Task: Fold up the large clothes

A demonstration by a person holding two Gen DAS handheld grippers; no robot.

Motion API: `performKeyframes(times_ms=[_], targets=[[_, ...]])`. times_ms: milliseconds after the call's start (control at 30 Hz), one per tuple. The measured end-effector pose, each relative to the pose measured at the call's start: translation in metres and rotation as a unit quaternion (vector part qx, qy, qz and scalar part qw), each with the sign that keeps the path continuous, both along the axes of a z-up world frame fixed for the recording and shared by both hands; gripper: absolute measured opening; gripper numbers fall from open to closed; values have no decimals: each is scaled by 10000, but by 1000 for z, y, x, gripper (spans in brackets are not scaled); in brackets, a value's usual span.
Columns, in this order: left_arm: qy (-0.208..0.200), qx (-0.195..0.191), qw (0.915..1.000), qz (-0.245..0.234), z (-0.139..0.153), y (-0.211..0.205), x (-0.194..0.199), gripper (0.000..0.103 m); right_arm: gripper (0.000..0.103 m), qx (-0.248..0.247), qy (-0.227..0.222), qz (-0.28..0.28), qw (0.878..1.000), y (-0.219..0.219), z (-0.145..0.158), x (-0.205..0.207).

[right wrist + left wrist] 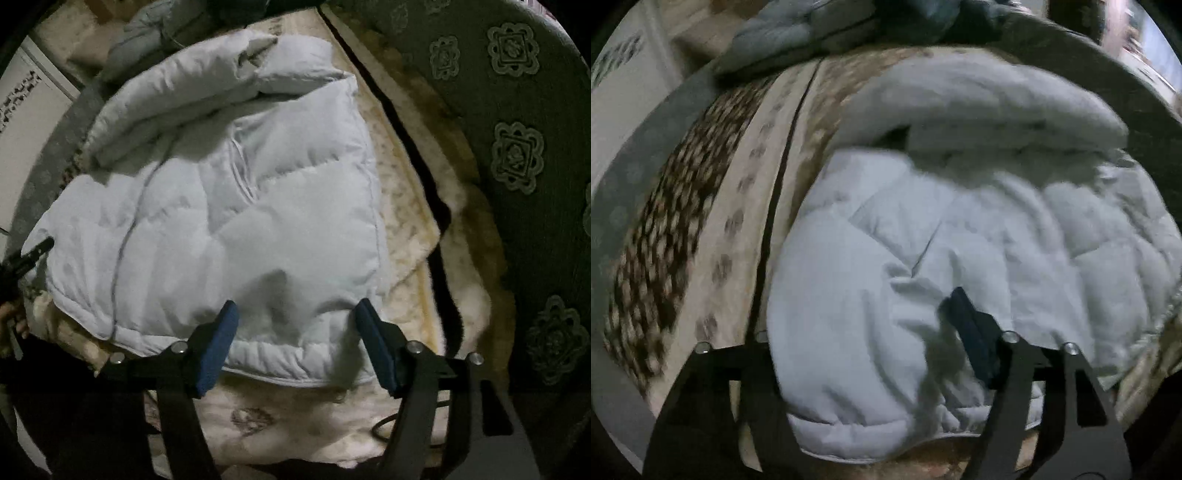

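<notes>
White puffer jacket point(229, 206) lying folded on cream blanket point(406, 206); left gripper point(882, 332) and right gripper point(295, 325) both spread apart, clamping nothing, probably releasing hem.

My right gripper point(295, 314): black angular arms, dark blue pads point(218, 347), round silver screws | my left gripper point(871, 332): same black frame (only one blue pad shows) | picture dim, partly blurred

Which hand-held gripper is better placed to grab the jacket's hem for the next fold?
Right hand-held gripper, probably: open, straddling the white jacket hem. The left sits at its corner.
</notes>
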State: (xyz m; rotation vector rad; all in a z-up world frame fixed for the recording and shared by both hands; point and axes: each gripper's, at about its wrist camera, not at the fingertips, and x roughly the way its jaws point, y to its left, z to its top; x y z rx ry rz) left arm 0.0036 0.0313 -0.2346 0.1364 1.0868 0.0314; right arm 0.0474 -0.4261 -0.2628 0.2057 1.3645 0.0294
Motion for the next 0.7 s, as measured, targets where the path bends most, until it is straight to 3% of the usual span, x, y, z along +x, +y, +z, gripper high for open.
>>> performKeyframes(times_ms=[167, 233, 267, 300, 333, 367, 400, 467, 600, 700], targets=[[278, -340, 9974, 574, -25, 32, -8, 93, 80, -158, 165, 137, 9996, 15, -12, 11], [294, -456, 9967, 603, -28, 32, -13, 95, 81, -217, 219, 294, 9991, 24, -15, 12], [284, -333, 9978, 499, -31, 27, -16, 98, 81, -251, 248, 386, 9986, 26, -17, 9], [310, -148, 9986, 392, -35, 21, -19, 100, 78, -281, 263, 441, 9983, 25, -16, 3], [339, -74, 9990, 298, -37, 18, -18, 99, 64, -311, 255, 443, 9982, 25, -15, 1], [385, -60, 9991, 154, -38, 12, -20, 90, 49, -392, 185, 410, 9982, 23, -10, -1], [395, -104, 9991, 64, -37, 9, -21, 62, 27, -382, 95, 371, 9985, 21, -5, -2], [285, -269, 9992, -72, -23, 9, -26, 33, 16, -50, -190, 246, 9995, 13, 12, -4], [-247, -1080, 9938, 17, 31, 30, -36, 18, 10, 233, -1027, 320, 9939, 6, 66, -7], [-828, -1238, 9887, -162, 84, 38, -38, 16, 9, 552, -1632, -114, 9850, -19, 102, -4]])
